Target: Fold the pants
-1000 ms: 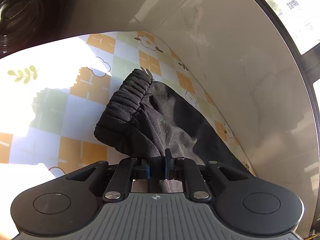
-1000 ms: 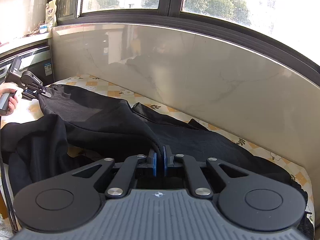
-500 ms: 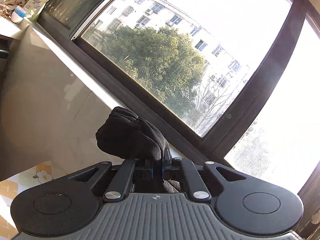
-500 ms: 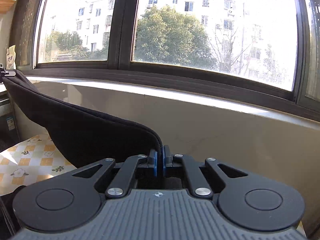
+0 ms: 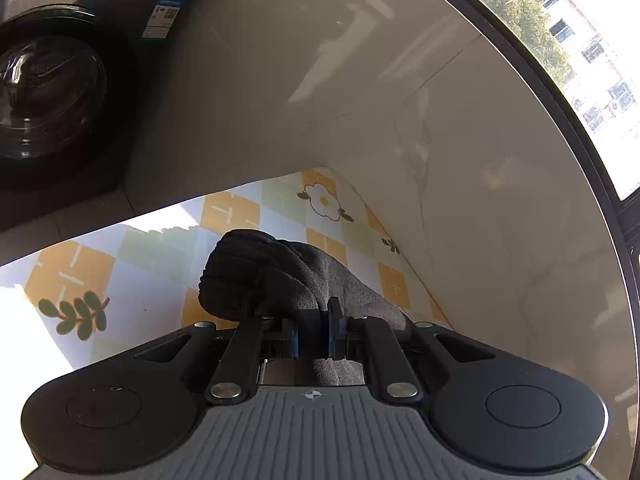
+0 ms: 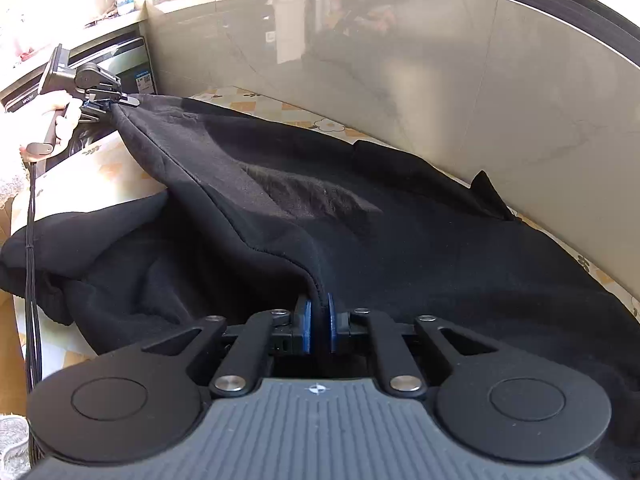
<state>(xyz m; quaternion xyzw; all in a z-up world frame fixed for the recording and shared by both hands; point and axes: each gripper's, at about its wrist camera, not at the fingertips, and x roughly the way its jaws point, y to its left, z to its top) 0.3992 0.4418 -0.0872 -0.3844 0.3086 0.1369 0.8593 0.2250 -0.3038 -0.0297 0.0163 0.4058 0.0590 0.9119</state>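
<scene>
The black two-finger left gripper [image 5: 313,330] is clamping its blue-padded fingers [image 5: 333,332] on a bunched fold of black fleece pants [image 5: 256,280]. The matching black right gripper [image 6: 319,326] is pinching the pants' edge. The person's bare left hand [image 6: 60,118] is gripping the left gripper's handle.

Strong daylight from the window [image 5: 568,36], upper right. Blown-out glare on the table [image 5: 24,320] at left; hard-edged shadows across its checks. Sheen and reflections on the wall panel [image 6: 400,60]. Heavy fisheye curving at edges. Sharp focus, no motion blur.
</scene>
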